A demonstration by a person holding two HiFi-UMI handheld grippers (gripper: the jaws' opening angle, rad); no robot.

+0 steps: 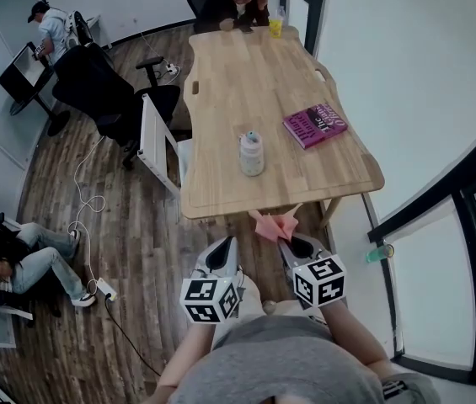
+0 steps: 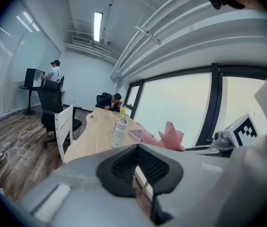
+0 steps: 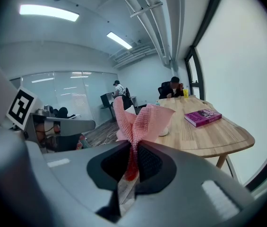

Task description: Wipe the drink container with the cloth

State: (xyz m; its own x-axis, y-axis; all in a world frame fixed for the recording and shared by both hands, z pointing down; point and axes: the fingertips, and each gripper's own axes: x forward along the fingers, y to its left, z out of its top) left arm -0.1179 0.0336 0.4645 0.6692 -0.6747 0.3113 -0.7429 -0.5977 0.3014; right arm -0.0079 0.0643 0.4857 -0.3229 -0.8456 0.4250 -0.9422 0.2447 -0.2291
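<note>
The right gripper [image 3: 133, 162] clamps the pink knitted cloth [image 3: 140, 122]; the left gripper [image 2: 136, 171] is closed on nothing. The pale lidded drink bottle [image 1: 252, 153] stands untouched near the wooden table's [image 1: 221, 74] near edge, so wiping has not begun; next the cloth must probably be carried forward onto it

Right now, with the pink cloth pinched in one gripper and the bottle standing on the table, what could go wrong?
The right hand-held gripper pinches only a fold of the cloth; the rest flares loose, so rubbing might pull it free. The drink container stands upright and unheld on the table, while the left hand-held gripper is shut and empty, short of the table. A one-sided wipe could tip it.
</note>
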